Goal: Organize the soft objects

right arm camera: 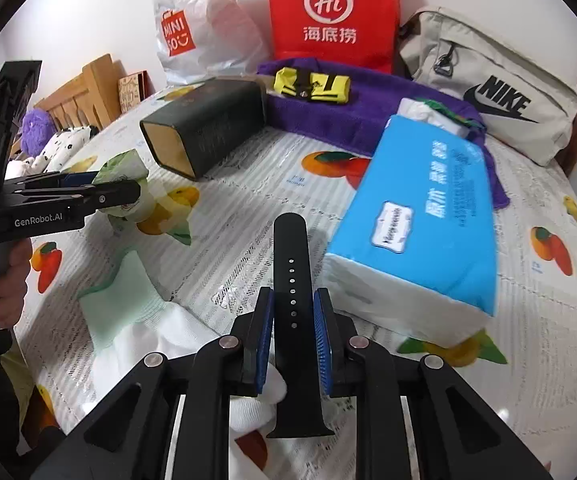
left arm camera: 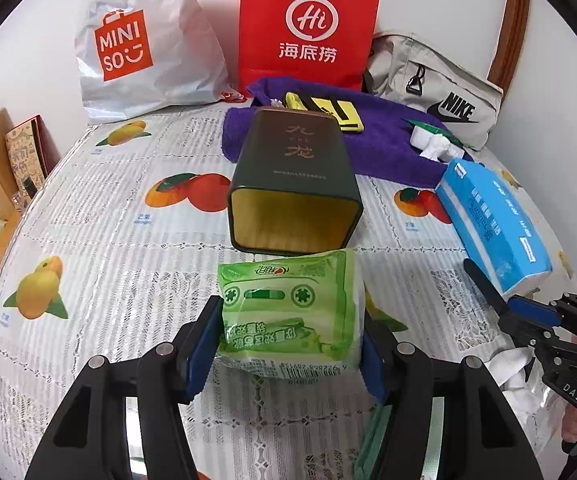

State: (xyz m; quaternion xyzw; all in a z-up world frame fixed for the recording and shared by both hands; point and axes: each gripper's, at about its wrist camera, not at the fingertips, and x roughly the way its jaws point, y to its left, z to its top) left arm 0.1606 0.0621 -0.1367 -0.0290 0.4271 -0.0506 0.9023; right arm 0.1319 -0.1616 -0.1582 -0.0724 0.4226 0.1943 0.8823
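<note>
Status: sorting is under way, by my judgement nearer the start than the end. My left tongs [left arm camera: 290,344] are pinching one green wipes packet [left arm camera: 288,308], held just in front of the open mouth of the one dark tin [left arm camera: 294,184], which lies on its side on the bench [left arm camera: 108,208]. My right tongs [right arm camera: 293,316] are pressed onto one black watch strap [right arm camera: 291,280], right of the tin. The tin looks empty.

Still loose, by count: one blue tissue pack [right arm camera: 420,232] right of the tin; one pale green sock [right arm camera: 124,296] nearer me than the tin; one purple towel [right arm camera: 368,108] behind the tin, carrying one yellow pouch [right arm camera: 312,86].
</note>
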